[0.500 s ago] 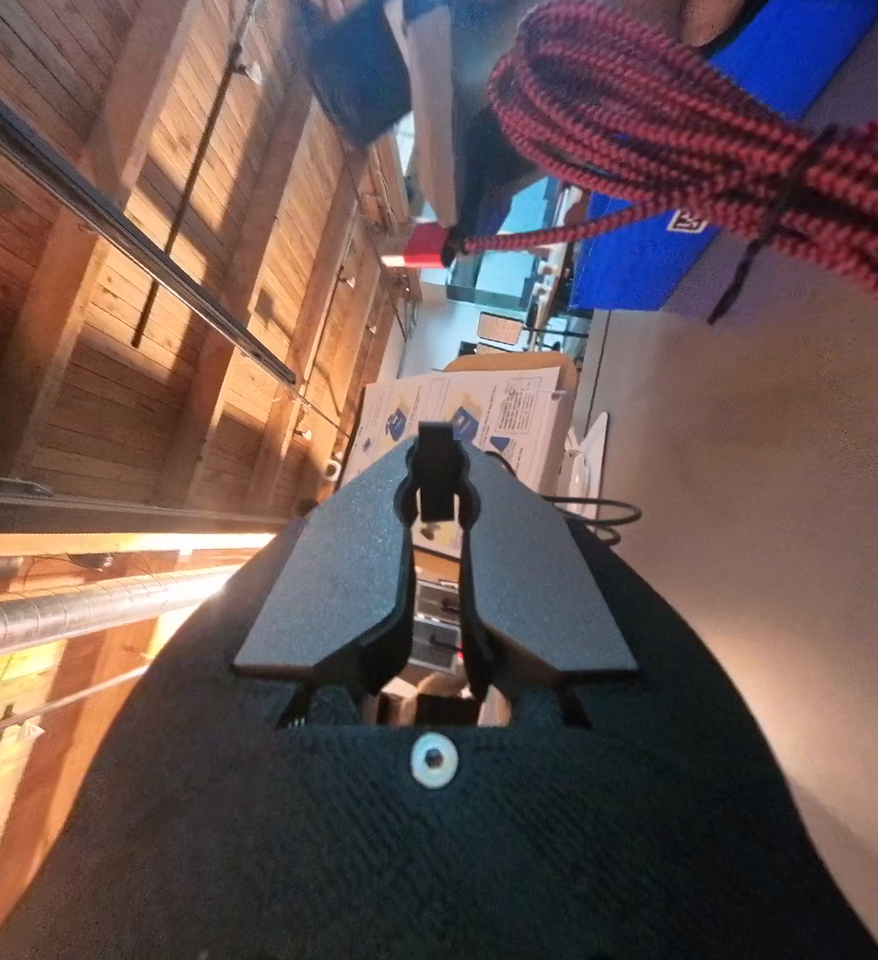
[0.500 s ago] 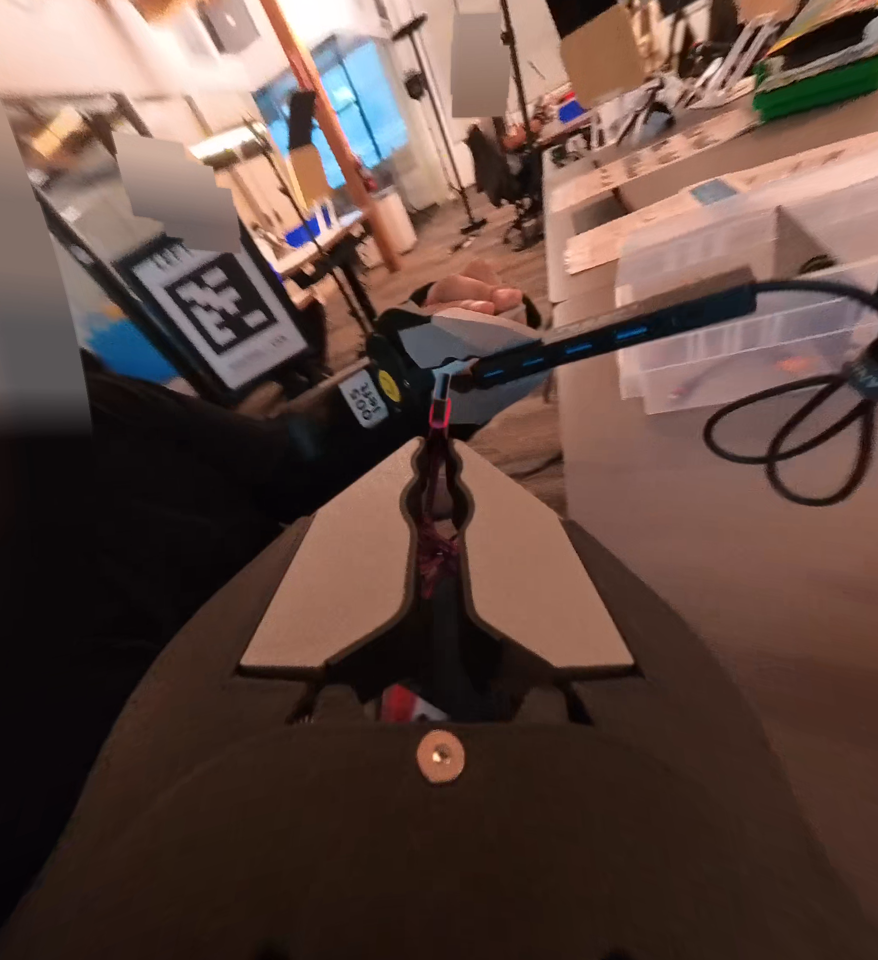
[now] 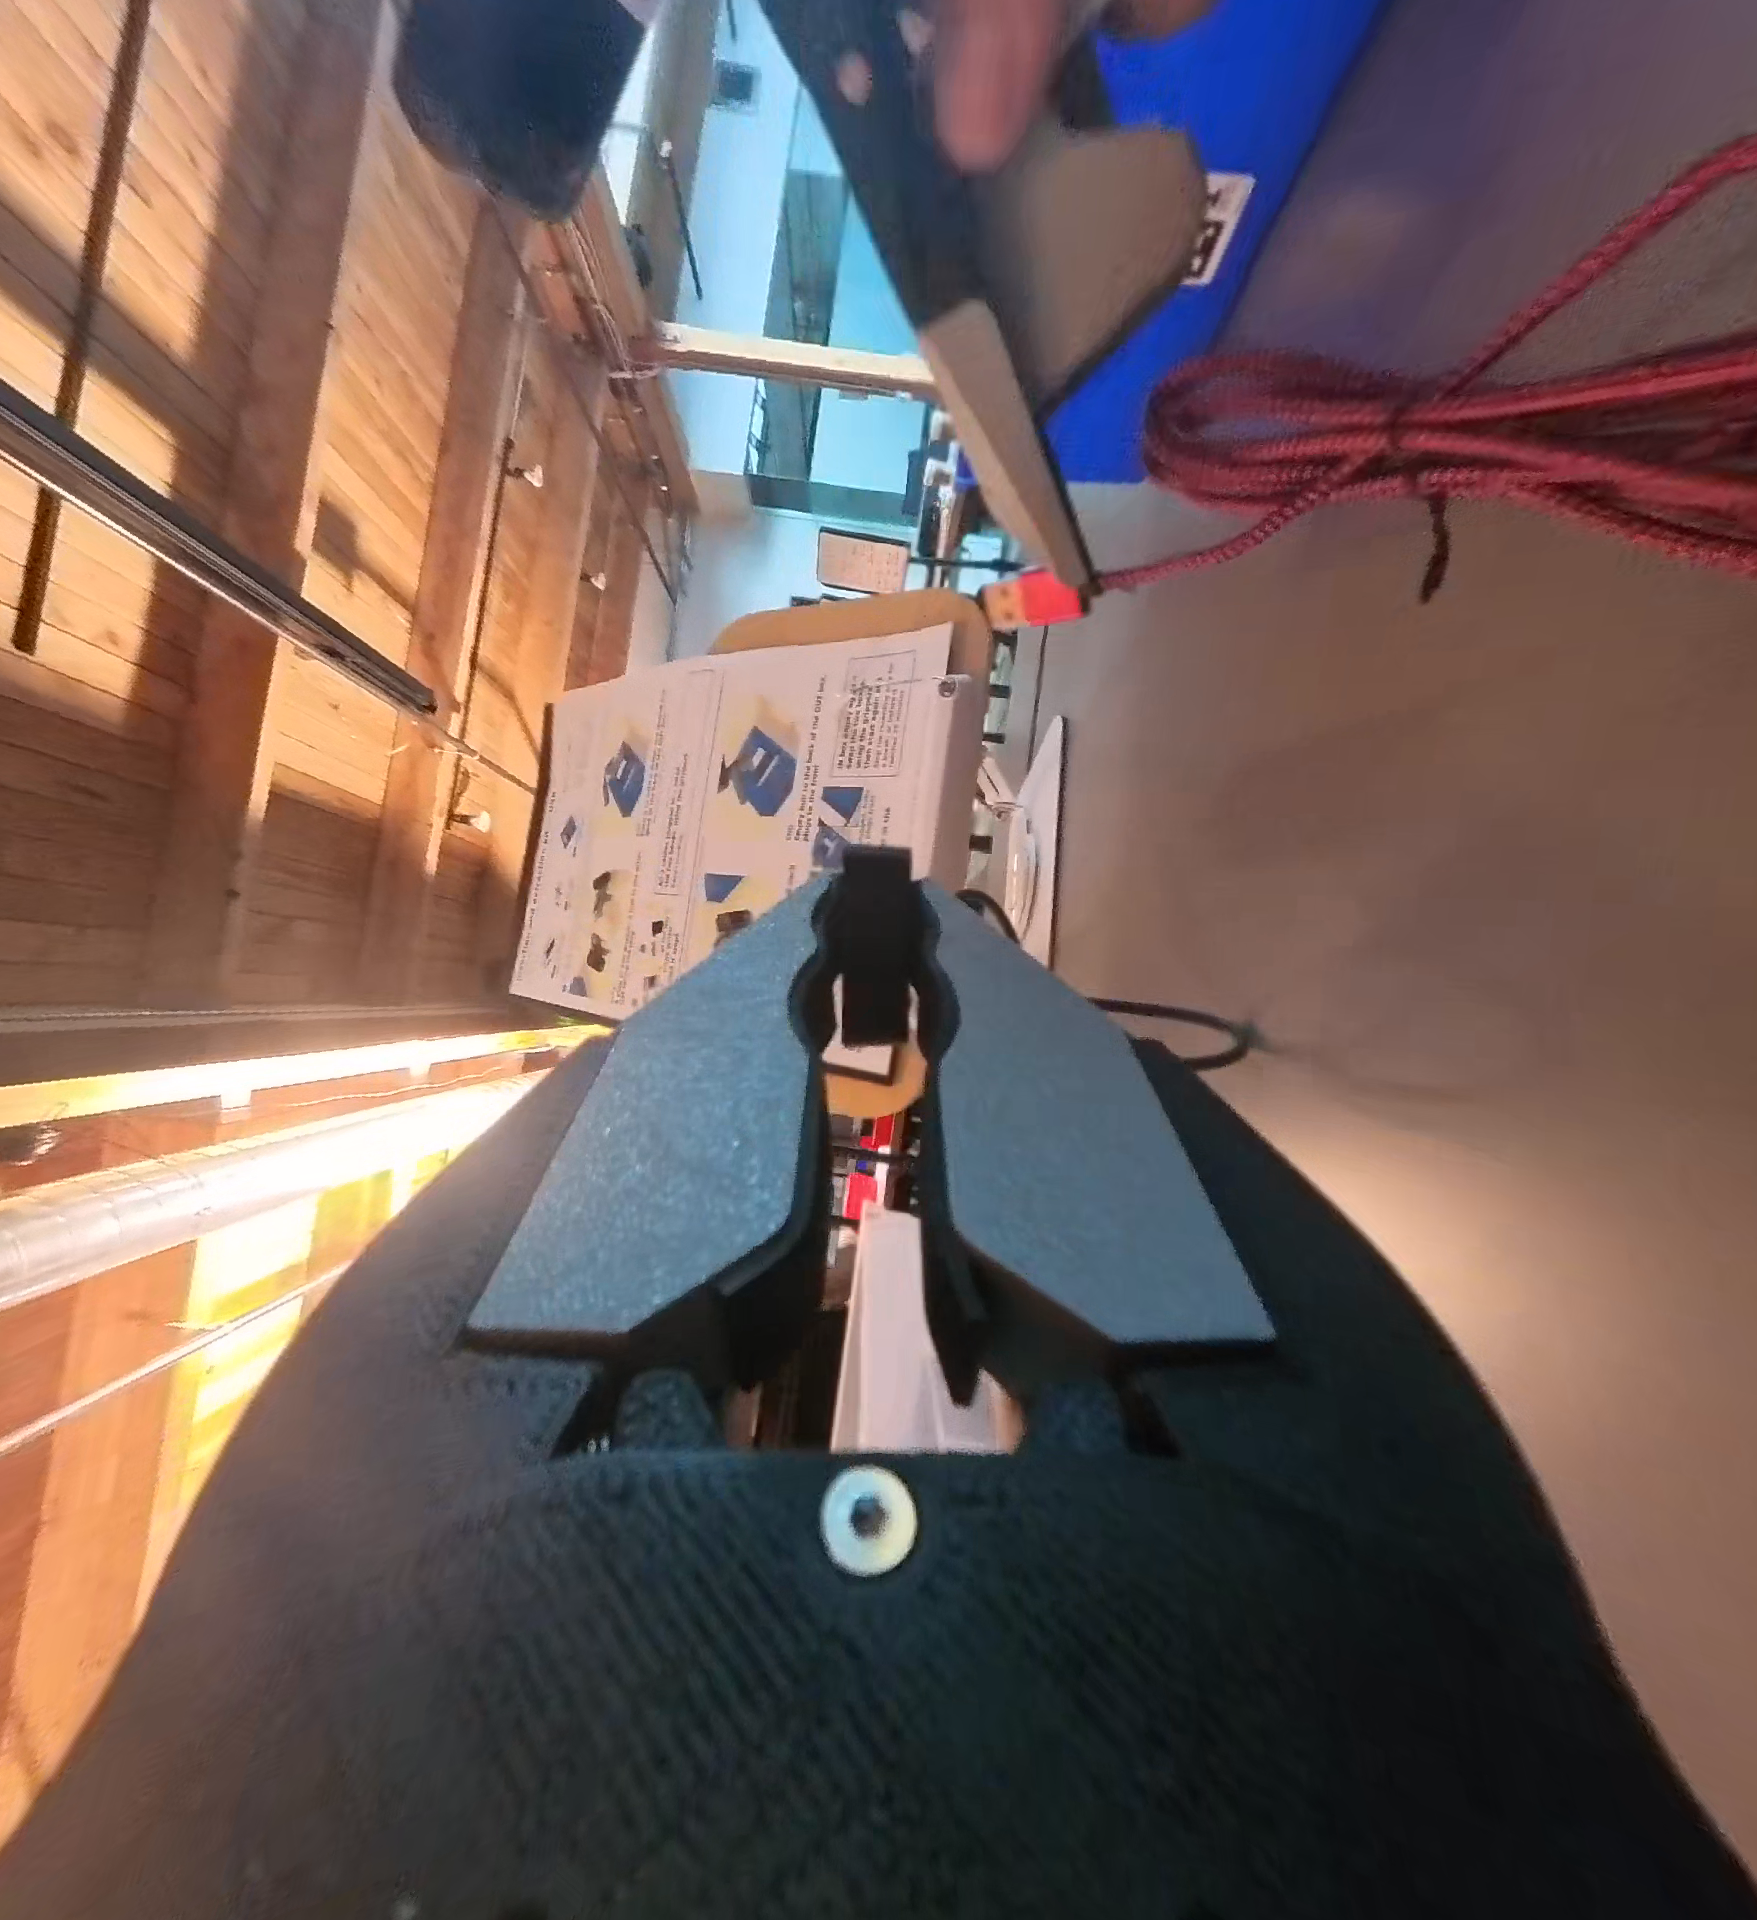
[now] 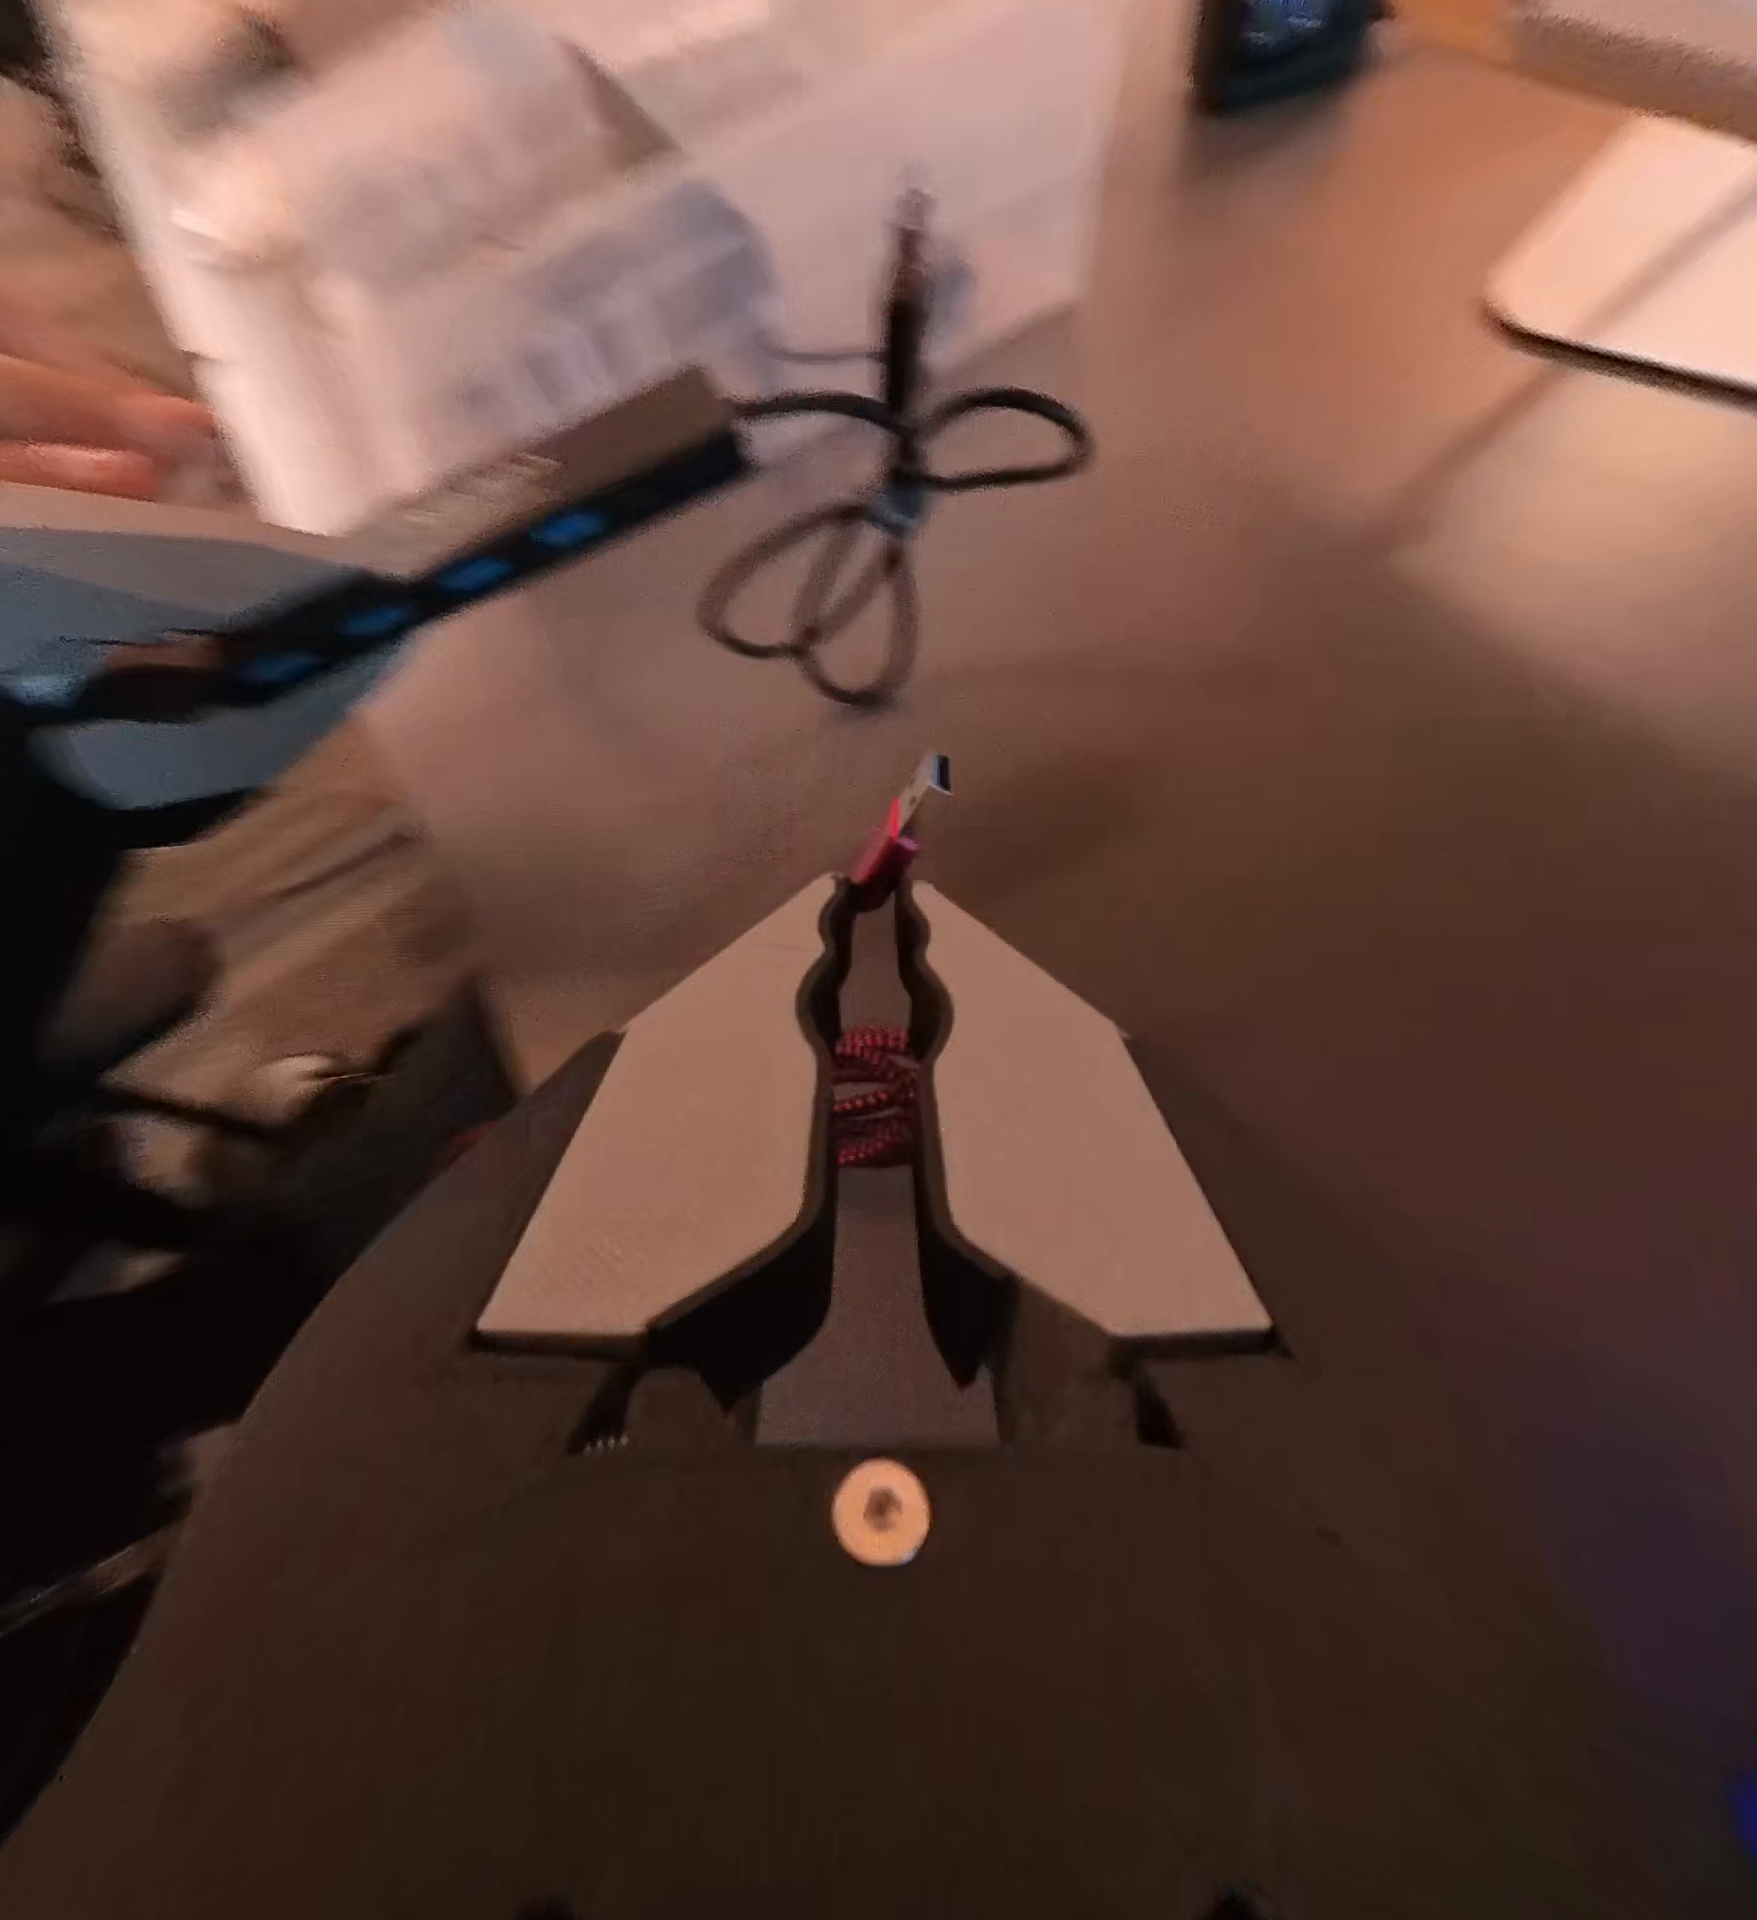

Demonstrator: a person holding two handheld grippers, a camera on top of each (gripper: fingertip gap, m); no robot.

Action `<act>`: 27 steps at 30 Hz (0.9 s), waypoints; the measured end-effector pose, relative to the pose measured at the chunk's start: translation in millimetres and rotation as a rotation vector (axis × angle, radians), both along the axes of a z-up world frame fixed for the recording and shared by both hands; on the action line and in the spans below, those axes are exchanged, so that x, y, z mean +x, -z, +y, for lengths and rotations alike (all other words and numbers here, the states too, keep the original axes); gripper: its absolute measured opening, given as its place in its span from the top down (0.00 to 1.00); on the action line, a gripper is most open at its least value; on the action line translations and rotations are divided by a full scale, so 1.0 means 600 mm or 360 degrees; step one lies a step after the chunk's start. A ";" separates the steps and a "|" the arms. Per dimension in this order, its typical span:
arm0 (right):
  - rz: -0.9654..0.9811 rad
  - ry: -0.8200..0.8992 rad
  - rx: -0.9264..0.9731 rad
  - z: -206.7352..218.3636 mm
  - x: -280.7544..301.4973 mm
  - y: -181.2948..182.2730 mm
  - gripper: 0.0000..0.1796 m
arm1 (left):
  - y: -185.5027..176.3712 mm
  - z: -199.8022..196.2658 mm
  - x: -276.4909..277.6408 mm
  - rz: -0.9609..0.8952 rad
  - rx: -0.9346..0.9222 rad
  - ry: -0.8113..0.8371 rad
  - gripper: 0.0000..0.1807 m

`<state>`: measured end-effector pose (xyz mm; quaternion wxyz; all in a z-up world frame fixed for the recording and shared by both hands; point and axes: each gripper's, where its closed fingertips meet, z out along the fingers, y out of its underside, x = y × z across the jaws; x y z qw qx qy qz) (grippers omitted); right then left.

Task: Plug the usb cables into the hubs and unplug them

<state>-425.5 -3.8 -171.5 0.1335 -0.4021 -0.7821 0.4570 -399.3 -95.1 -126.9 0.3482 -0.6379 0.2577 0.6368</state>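
Both grippers have dark textured bodies, flat angular fingers and a silver screw.

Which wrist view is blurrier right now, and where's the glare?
Right wrist view: heavy motion smear, the hub and black cable loops streaked; only the right gripper and its red plug read fairly sharp. Left wrist view: mostly crisp, mild blur on the red cable bundle, blown-out yellow glare along the strip light, wide-angle bending at the edges.
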 end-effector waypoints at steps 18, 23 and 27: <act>-0.0172 -0.0008 0.0309 -0.079 -0.012 0.031 0.77 | -0.007 -0.061 -0.070 -0.0121 0.0153 -0.0274 0.96; -0.0197 0.0069 0.0592 -0.062 0.092 0.072 0.60 | -0.015 -0.067 -0.075 -0.0144 0.0203 -0.0256 0.96; -0.0211 0.0189 0.0865 -0.032 0.096 0.109 0.55 | -0.031 -0.057 -0.065 -0.0138 0.0229 -0.0212 0.96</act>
